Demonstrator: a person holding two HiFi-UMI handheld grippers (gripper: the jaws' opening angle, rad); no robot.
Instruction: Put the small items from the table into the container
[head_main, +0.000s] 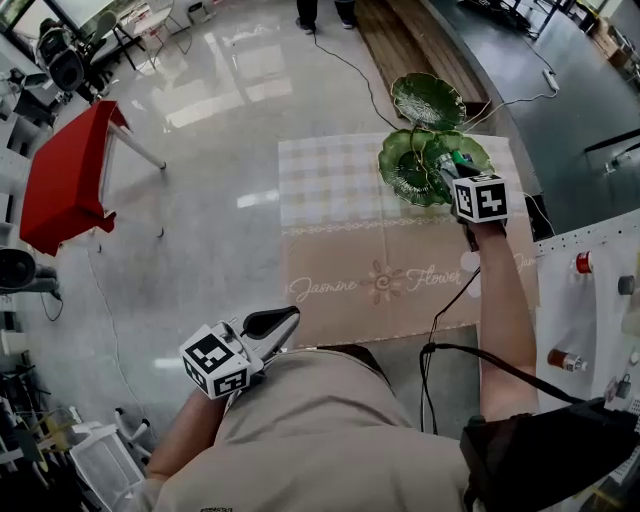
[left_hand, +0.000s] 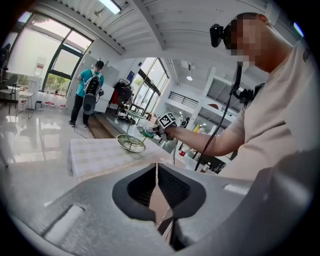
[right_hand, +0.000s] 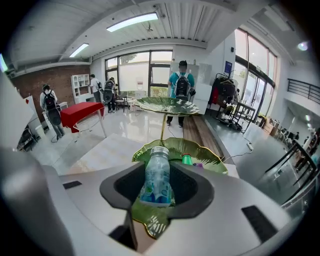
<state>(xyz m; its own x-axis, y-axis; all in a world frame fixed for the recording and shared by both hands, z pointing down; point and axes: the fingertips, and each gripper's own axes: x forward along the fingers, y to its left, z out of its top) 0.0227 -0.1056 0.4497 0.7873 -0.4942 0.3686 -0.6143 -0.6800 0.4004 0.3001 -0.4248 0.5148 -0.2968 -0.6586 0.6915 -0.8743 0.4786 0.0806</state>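
Only up close, bottle (right_hand: 157, 172) between right gripper's (right_hand: 159, 192) jaws

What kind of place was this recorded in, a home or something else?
Probably not a home: it looks like a large open lab or workshop hall. The glossy floor is wide, tall windows line the far wall, and people with backpacks stand about.

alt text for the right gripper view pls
The right gripper holds a small bottle with a blue and white label between its jaws, over a green leaf-shaped tiered dish where a small green item lies. Behind stand a red table and several people.
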